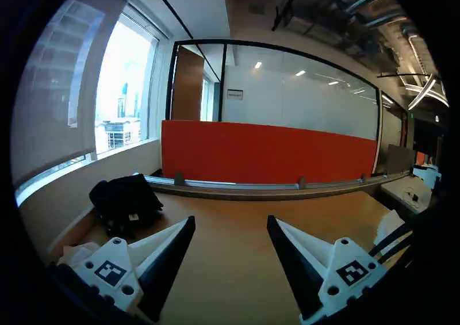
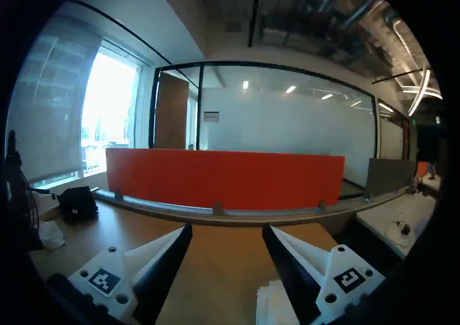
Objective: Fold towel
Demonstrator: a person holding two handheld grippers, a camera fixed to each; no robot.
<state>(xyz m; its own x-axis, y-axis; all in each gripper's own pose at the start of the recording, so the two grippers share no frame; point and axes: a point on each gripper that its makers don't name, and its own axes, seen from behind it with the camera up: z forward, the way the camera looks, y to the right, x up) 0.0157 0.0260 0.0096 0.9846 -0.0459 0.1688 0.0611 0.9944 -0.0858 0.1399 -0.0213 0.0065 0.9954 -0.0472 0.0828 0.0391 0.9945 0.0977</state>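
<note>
Above wooden desk (image 1: 230, 267) | left tongs (image 1: 230, 217) level, wide, empty | right tongs (image 2: 227, 226) level, wide, near white towel (image 2: 276, 305)

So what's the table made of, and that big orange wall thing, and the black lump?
The table looks like wood or wood-look laminate: tan, smooth, faint sheen. The orange divider seems a matte panel, maybe fabric-covered; too far to tell. The black lump looks like soft cloth: it slumps and creases.
</note>
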